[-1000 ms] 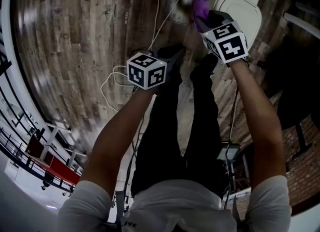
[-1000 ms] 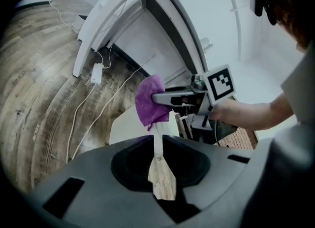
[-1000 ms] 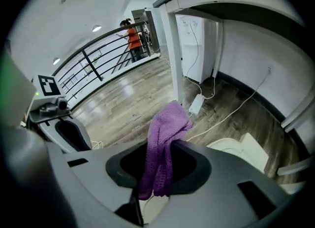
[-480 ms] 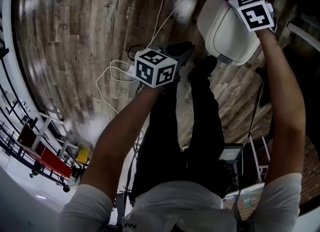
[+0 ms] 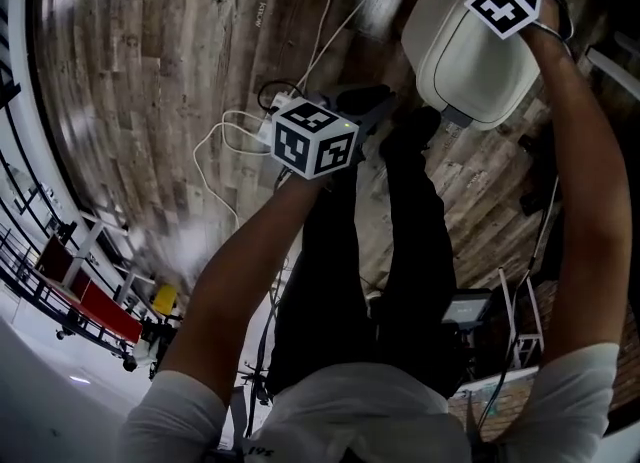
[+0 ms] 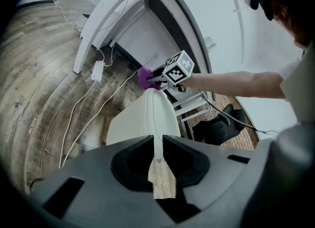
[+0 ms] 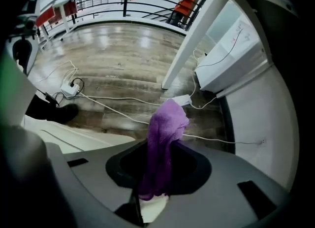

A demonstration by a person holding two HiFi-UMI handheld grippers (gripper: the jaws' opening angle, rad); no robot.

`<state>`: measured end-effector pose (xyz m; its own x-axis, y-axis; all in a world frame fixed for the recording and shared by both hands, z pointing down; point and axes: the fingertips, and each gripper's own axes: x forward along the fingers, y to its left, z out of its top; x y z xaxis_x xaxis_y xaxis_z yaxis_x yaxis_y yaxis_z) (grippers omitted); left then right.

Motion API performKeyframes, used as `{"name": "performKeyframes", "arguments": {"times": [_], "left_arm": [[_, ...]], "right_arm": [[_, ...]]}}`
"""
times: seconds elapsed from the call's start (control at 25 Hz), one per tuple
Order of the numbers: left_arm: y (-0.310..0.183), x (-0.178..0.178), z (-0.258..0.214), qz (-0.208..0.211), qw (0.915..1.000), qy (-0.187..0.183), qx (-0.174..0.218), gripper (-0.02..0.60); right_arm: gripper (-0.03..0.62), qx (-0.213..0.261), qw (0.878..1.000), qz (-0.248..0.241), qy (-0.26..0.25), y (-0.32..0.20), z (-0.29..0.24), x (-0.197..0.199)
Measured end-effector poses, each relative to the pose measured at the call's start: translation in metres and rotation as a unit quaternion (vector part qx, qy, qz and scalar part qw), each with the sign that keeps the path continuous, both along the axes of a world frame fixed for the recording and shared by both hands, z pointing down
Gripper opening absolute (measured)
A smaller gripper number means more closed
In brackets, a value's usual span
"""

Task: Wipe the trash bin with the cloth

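Note:
The white trash bin [image 5: 470, 61] stands on the wood floor in front of the person's feet; its lid is down. My right gripper [image 7: 160, 158] is shut on a purple cloth [image 7: 165, 138] that bunches out past its jaws. It is steeply tilted down at the bin's far edge [image 6: 147, 96]. In the left gripper view the cloth [image 6: 145, 78] shows just beyond the bin's top. My left gripper [image 6: 158, 146] hangs above the floor, short of the bin, jaws shut on nothing. Its marker cube [image 5: 315, 141] sits mid-frame in the head view.
White cables [image 5: 225, 151] and a power strip [image 7: 70, 89] lie on the floor left of the bin. A white desk frame [image 6: 106, 17] and wall stand behind it. The person's black shoes [image 5: 410, 131] are near the bin's base. A folding stand [image 6: 189, 109] is beside the bin.
My right gripper has carried the cloth from the bin's left side across its top to the far right and rolled its wrist. The left gripper has stayed put.

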<state>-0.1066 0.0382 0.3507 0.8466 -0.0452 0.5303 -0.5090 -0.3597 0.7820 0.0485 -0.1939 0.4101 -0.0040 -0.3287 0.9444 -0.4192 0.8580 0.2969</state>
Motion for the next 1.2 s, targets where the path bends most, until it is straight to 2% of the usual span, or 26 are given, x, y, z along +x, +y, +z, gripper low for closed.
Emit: {"name": "performKeyframes", "arguments": {"times": [0.24,0.4,0.76,1.2], "left_arm": [[0.008,-0.002,-0.001,-0.001,1.0000,0.001,-0.002,0.054],[0.009,-0.003,-0.003,-0.003,1.0000,0.003,0.001,0.054],[0.011,-0.010,-0.005,-0.007,0.9999,0.004,0.007,0.054],[0.026,-0.026,-0.008,-0.003,0.9999,0.004,0.012,0.054]], "right_arm": [[0.109,-0.047,0.997,0.029,-0.048,0.025,0.017,-0.025],[0.109,-0.058,0.996,0.005,-0.066,0.036,0.016,-0.052],[0.107,-0.094,0.992,-0.015,-0.086,0.075,0.020,-0.093],[0.107,-0.136,0.987,-0.019,-0.085,0.129,0.022,-0.124]]}}
